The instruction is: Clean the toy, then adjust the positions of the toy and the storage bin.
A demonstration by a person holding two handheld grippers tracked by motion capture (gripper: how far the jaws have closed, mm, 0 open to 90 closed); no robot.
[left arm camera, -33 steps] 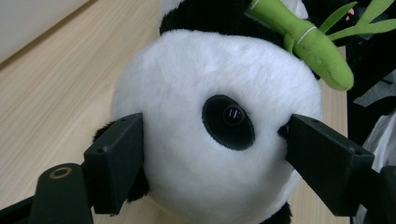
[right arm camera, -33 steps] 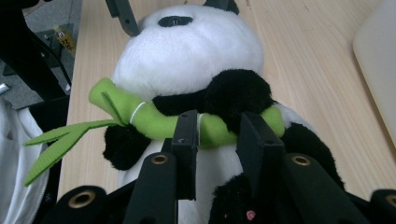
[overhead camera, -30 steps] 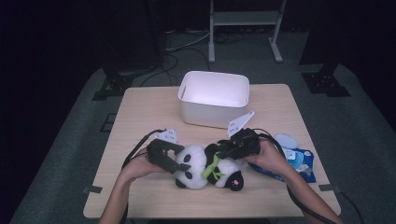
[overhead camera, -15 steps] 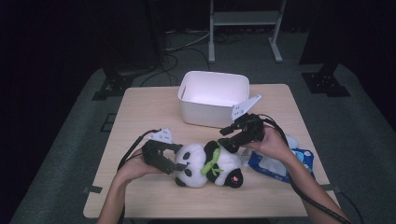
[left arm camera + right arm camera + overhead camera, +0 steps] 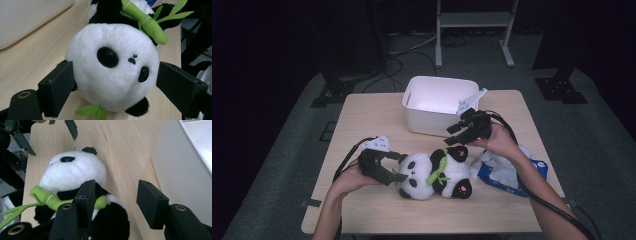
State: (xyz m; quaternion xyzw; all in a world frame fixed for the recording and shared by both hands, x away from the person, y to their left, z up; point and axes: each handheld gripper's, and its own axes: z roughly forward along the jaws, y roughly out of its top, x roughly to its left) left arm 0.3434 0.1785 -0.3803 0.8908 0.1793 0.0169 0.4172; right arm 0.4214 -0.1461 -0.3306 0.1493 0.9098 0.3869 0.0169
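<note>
A black and white panda plush [image 5: 434,175] with a green bamboo sprig lies on its side at the front middle of the wooden table [image 5: 362,115]. My left gripper [image 5: 401,167] stands open at table level, one jaw on each side of the panda's white head [image 5: 112,65]; the left jaw looks to be against the fur, and the right jaw stands just off it. My right gripper [image 5: 452,135] hangs open a little above the panda's black body [image 5: 110,220], close to the bin's front wall, with nothing between its jaws.
A white plastic bin [image 5: 442,105] stands at the back middle of the table, right beside the right gripper [image 5: 118,200]. A blue pack of wipes [image 5: 507,170] lies to the right of the panda, under the right forearm. Cables trail from both grippers.
The right gripper has lifted off the panda and moved back toward the bin, uncovering the wipes pack. The left gripper has edged in around the panda's head.
</note>
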